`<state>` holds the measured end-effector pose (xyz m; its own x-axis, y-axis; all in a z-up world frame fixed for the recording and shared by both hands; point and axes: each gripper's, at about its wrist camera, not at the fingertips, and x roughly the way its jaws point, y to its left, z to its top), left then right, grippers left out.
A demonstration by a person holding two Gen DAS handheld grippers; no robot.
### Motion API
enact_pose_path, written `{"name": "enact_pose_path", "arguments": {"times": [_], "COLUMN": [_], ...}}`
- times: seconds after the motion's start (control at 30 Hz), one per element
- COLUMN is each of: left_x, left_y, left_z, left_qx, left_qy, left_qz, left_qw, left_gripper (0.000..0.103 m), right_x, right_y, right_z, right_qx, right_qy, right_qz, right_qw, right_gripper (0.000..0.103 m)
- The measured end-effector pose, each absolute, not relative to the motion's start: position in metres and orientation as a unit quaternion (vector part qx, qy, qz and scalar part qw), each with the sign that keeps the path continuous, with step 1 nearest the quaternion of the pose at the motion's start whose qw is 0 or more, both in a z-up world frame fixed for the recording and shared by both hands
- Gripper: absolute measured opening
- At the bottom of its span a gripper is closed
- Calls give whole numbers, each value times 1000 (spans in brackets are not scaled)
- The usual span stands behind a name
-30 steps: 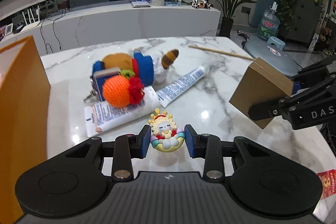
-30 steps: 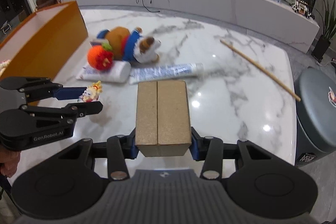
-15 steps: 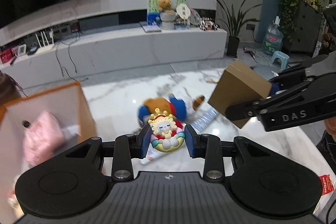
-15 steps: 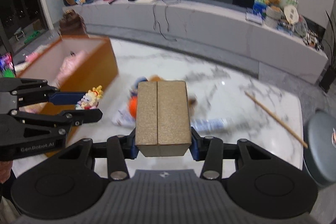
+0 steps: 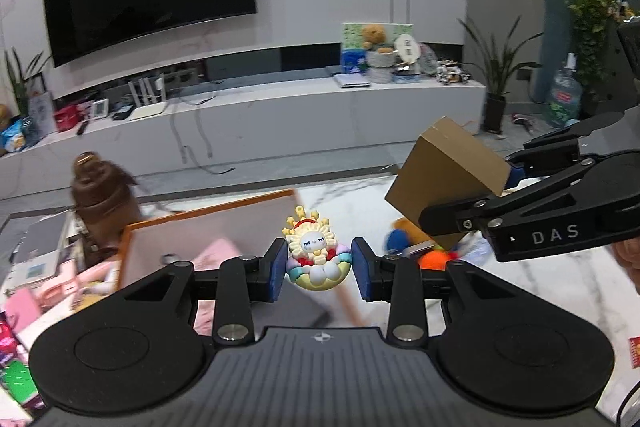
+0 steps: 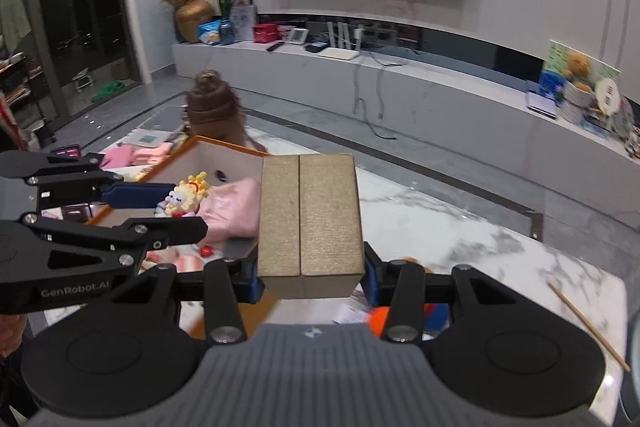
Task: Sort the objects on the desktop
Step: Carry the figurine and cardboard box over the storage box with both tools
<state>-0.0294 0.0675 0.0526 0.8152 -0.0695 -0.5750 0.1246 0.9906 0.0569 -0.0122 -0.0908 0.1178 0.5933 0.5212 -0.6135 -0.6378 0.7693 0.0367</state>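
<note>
My left gripper (image 5: 319,269) is shut on a small sun-faced figurine (image 5: 316,259) and holds it in the air above the open orange storage box (image 5: 208,223). The figurine also shows in the right wrist view (image 6: 186,197), over the box (image 6: 224,151). My right gripper (image 6: 310,277) is shut on a tan cardboard box (image 6: 310,219), held high beside the storage box; it also shows in the left wrist view (image 5: 444,179). A pink soft item (image 6: 232,207) lies inside the storage box.
A plush toy and an orange ball (image 5: 434,259) lie on the marble table (image 6: 460,227) below the grippers. A thin wooden stick (image 6: 588,327) lies at the table's right. A brown plush (image 6: 212,103) stands beyond the box. Pink items (image 5: 36,295) lie left.
Both grippers have risen and swung left, from low over the table to above the storage box. Each keeps its object. The box interior has come into view.
</note>
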Motion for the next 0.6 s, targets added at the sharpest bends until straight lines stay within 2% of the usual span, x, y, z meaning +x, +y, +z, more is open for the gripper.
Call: {"name": "enact_pose_path", "arguments": {"times": [0.6], "left_x": [-21], "left_y": [150], "left_z": [14], "left_qx": [0], "left_qy": [346], "left_qz": [-15], "left_qw": [938], "left_gripper": [40], "right_x": [-3], "right_y": [0], "right_z": [86], "right_qx": [-148], "right_qy": [335], "right_qz": [378], "right_qw": [850], "right_gripper": [47]}}
